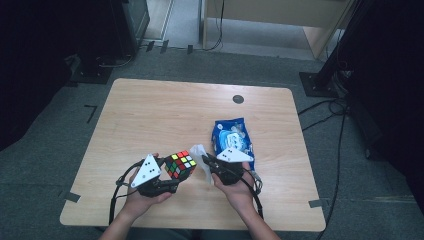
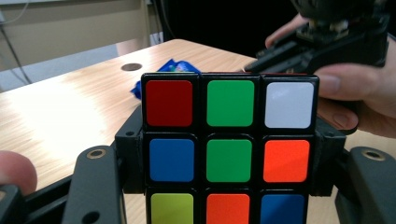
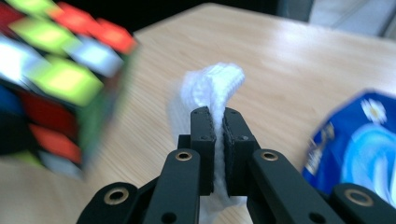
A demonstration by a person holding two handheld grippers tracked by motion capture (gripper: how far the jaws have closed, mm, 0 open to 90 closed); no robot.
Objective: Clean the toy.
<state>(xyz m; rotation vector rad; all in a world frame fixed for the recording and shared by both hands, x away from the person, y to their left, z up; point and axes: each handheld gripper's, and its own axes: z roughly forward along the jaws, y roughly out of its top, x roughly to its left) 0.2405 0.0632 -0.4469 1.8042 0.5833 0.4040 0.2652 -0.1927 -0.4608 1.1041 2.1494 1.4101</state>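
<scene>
We held the scrambled, black-framed, multicoloured plastic puzzle cube clamped in the left gripper fingers above the wooden surface at six o'clock, presumably steadying it for wiping, while the right gripper fingers pinched the white woven cloth beside it.

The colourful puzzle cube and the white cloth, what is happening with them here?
A person at a light wooden table holds a gripper in each hand. The left gripper is shut on a colourful puzzle cube with black edges and holds it above the table. The right gripper is shut on a white wipe cloth, pinched between its jaws close beside the cube. It looks like the cube is about to be wiped. A blue plastic wipe packet lies on the table behind the right gripper.
</scene>
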